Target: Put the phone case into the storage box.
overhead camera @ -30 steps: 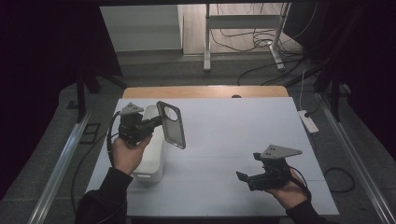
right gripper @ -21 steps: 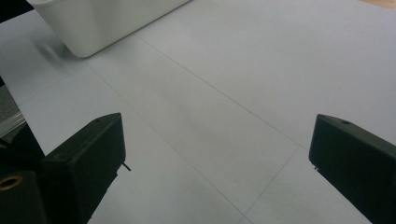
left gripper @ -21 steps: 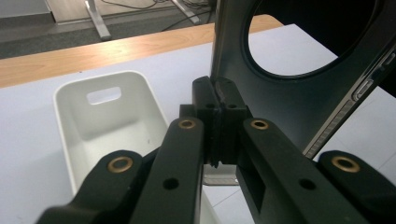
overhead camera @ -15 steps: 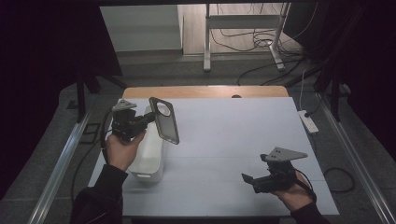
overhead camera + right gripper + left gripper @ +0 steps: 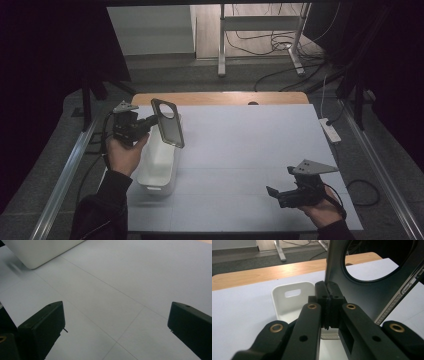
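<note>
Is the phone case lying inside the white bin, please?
No, the left gripper holds the case upright above the bin.

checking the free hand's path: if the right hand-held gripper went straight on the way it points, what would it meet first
Probably the bare white table top: the right hand-held gripper, jaws open and empty, looks along it at a shallow downward angle. The white bin lies farther off, toward the upper left of its view. Depth is hard to judge.

Phone case (image 5: 168, 122) above the bin (image 5: 159, 165) at the table's (image 5: 250, 145) left side
</note>
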`<state>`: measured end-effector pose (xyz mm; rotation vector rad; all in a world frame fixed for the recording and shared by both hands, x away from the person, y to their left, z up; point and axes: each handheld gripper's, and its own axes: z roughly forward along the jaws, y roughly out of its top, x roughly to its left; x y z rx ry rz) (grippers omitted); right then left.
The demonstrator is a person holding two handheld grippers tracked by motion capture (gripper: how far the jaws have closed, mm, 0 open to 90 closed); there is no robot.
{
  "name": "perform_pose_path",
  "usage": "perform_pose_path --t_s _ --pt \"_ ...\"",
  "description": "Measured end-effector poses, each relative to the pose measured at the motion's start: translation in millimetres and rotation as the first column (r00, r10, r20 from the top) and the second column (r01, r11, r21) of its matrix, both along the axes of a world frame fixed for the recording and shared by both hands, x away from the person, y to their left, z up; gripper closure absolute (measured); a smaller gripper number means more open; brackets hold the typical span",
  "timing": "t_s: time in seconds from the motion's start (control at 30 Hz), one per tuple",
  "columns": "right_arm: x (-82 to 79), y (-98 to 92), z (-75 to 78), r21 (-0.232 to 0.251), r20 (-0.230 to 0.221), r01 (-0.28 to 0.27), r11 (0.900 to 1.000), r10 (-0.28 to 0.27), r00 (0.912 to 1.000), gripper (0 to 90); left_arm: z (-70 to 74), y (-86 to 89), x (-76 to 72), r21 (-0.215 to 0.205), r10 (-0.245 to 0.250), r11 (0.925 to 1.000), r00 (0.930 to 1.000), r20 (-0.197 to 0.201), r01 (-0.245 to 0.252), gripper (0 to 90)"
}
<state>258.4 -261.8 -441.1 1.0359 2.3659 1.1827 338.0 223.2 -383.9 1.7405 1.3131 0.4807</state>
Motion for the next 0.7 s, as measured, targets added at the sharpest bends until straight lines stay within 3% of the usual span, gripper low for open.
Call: perform_pose_path --t_s 0.7 --pt "-5.9 -24.3 -6.4 0.001 0.007 0.066 0.998 -0.066 0.9978 0.3 -3.2 15.6 22.0 0.008 0.073 0.9973 0.9971 -0.02 -0.073 89.3"
